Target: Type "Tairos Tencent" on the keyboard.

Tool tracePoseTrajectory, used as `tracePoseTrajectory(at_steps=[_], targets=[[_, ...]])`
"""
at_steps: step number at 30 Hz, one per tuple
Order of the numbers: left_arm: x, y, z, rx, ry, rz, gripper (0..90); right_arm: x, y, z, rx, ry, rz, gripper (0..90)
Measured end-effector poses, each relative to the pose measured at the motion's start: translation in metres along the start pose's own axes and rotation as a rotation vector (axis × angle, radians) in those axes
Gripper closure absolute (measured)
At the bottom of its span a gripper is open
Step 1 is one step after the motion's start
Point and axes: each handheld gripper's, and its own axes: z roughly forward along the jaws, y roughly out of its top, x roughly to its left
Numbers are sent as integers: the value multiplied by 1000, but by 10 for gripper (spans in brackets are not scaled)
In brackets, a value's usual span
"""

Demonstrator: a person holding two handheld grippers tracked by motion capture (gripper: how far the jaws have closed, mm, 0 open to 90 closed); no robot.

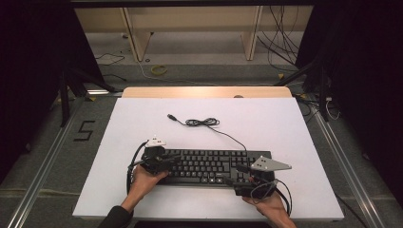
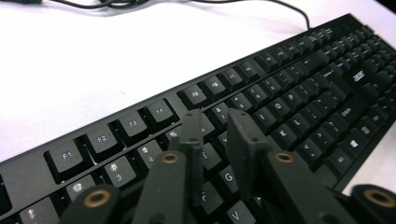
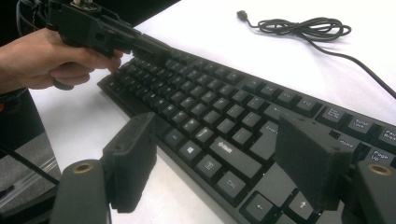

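A black keyboard (image 1: pixel 209 166) lies flat on the white table (image 1: pixel 285 123), toward its near side. My left gripper (image 1: pixel 172 160) hovers over the keyboard's left end, held in a hand. In the left gripper view its jaws (image 2: pixel 215 126) stand a narrow gap apart above the letter keys (image 2: pixel 280 105), with nothing between them. My right gripper (image 1: pixel 240 173) sits at the keyboard's near right part. Its pads (image 3: pixel 133 158) are spread wide over the keyboard's (image 3: pixel 210 116) bottom key rows, gripping nothing. The left gripper (image 3: pixel 156 49) also appears in the right gripper view.
The keyboard's black cable (image 1: pixel 204 122) runs from its back edge to a loose coil on the table, ending in a USB plug (image 1: pixel 170 116). Beyond the table are wooden frames and floor cables. Dark stands flank both sides.
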Motion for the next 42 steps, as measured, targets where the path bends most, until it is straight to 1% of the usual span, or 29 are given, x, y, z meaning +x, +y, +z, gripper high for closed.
tracePoseTrajectory(at_steps=[1,2,3,6,8,9,10,11,13,14,15,17,18,20,21,23,24,25,26,28,29,30,33,34,40,42], targets=[[0,0,-1,0,-5,1,713,0,0,0,0,-1,-1,303],[0,0,-2,-5,-6,-2,713,0,0,0,0,-1,-1,303],[0,0,-3,-9,-12,-3,685,0,0,0,-2,-2,-1,303],[-1,0,-8,-26,-42,-3,642,-1,0,-1,-3,-5,0,302],[-1,0,-9,-29,-49,-1,584,-1,0,-1,-2,-5,-1,302],[-1,0,-11,-32,-55,-5,584,-1,0,-1,-2,-6,0,302],[-1,-1,-13,-37,-60,1,550,-2,0,-2,-3,-7,1,302],[-1,-1,-14,-41,-62,-5,513,-2,0,-2,-3,-7,-1,302],[-2,-2,-17,-43,-63,-3,456,-3,0,-2,-4,-8,-3,301],[-2,-3,-20,-49,-72,-3,431,-3,-1,-3,-3,-8,-4,300],[-2,-3,-20,-49,-72,-3,416,-3,-1,-3,-3,-8,-4,300],[-2,-5,-23,-67,-80,-4,378,-4,-2,-5,-3,-12,-3,300],[-2,-6,-27,-85,-87,-2,364,-4,-3,-5,-3,-13,-1,300],[-2,-6,-29,-93,-94,3,343,-6,-4,-7,-8,-16,-1,300],[-3,-8,-33,-114,-99,3,334,-6,-4,-8,-8,-17,0,300],[-3,-9,-35,-123,-105,4,320,-7,-4,-9,-10,-18,-1,300],[-3,-11,-39,-143,-110,2,312,-7,-4,-10,-14,-19,-2,301],[-3,-11,-39,-143,-110,2,305,-7,-5,-10,-14,-20,-4,300],[-4,-13,-44,-158,-117,7,301,-8,-5,-11,-15,-21,-5,300],[-4,-15,-46,-166,-121,8,295,-8,-6,-13,-16,-24,-5,300],[-4,-18,-51,-180,-129,8,291,-9,-6,-13,-18,-24,-6,300],[-4,-18,-51,-180,-129,8,288,-9,-7,-14,-20,-26,-7,300],[-4,-22,-57,-201,-135,13,279,-11,-9,-17,-21,-33,-6,300],[-4,-25,-61,-216,-142,12,278,-12,-10,-18,-21,-36,-5,300],[-5,-33,-69,-234,-144,21,257,-16,-14,-26,-29,-50,-7,299],[-5,-35,-71,-240,-147,17,250,-17,-16,-29,-33,-55,-3,299]])
